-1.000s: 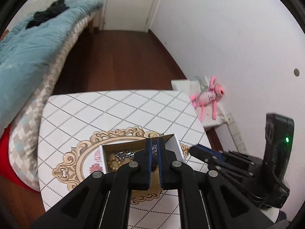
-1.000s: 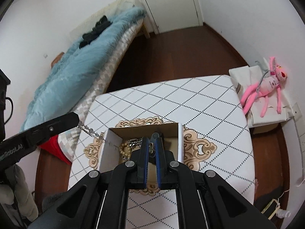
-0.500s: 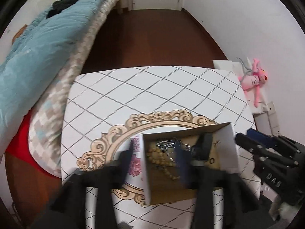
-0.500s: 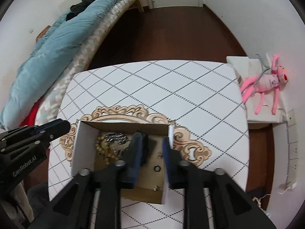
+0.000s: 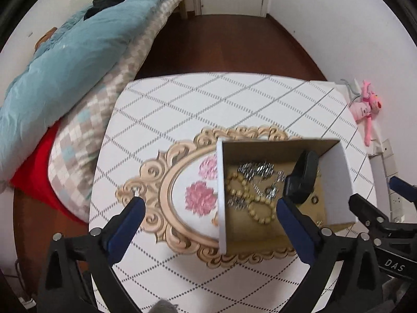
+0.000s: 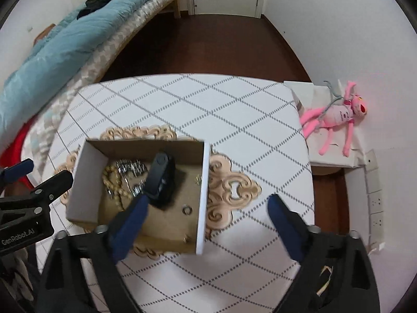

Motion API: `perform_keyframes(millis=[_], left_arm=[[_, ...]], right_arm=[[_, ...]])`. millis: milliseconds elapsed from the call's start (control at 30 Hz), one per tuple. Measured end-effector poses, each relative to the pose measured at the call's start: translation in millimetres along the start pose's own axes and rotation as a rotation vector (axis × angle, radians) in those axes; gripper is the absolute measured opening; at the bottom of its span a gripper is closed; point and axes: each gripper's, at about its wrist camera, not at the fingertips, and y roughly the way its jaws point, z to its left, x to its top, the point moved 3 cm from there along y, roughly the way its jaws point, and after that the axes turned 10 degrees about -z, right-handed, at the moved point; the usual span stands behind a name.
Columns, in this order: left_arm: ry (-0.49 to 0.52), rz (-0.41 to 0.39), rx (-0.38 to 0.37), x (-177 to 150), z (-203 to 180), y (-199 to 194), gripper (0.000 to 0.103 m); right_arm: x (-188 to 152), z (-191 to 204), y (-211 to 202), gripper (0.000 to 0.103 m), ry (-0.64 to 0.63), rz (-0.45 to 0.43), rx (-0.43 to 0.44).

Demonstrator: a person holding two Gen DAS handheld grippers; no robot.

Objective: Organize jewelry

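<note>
A white cardboard box (image 5: 344, 182) with a brown inside sits on the patterned table (image 5: 182, 109). It holds a beaded bracelet (image 5: 258, 208), a silver chain (image 5: 256, 169), a ring (image 5: 314, 199) and a black item (image 5: 302, 177). My left gripper (image 5: 209, 208) is open wide above the box's left wall, one finger over the table, one over the box. My right gripper (image 6: 208, 206) is open wide above the box (image 6: 203, 198), astride its right wall. In that view I see the bracelet (image 6: 114, 182), chain (image 6: 130, 168), ring (image 6: 187, 210) and black item (image 6: 161, 180).
A bed with a teal duvet (image 5: 65, 60) and a red cloth (image 5: 41, 182) runs along the table's left. A pink plush toy (image 6: 336, 120) lies on a white box to the right, by wall sockets (image 6: 375, 200). Dark wood floor (image 6: 208, 47) and a door are beyond.
Both grippers went from shut to wide open. The left released the silver chain, which now lies in the box. Both views pulled up and back, showing more of the box from above.
</note>
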Motion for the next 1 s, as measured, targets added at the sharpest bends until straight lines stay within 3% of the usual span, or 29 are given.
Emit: perform_keyframes(millis=[333,533,1000], left_arm=[[-0.015,-0.013,0.010,-16.6,-0.8,-10.8,0.103],[-0.026,-0.040,0.004,-16.6,-3.1,-34.4,0.103],[-0.029,-0.238,0.010,-13.6,-1.8,-165.0,0.103]], right_arm=[[-21.5,-5.5,0.2,0.103,0.017,0.013,-0.041],[-21.7,-9.5,-20.1,0.103,0.045,-0.015,-0.050],[-22.2,-1.8,-161.7,0.103,0.060,-0.226,-0.062]])
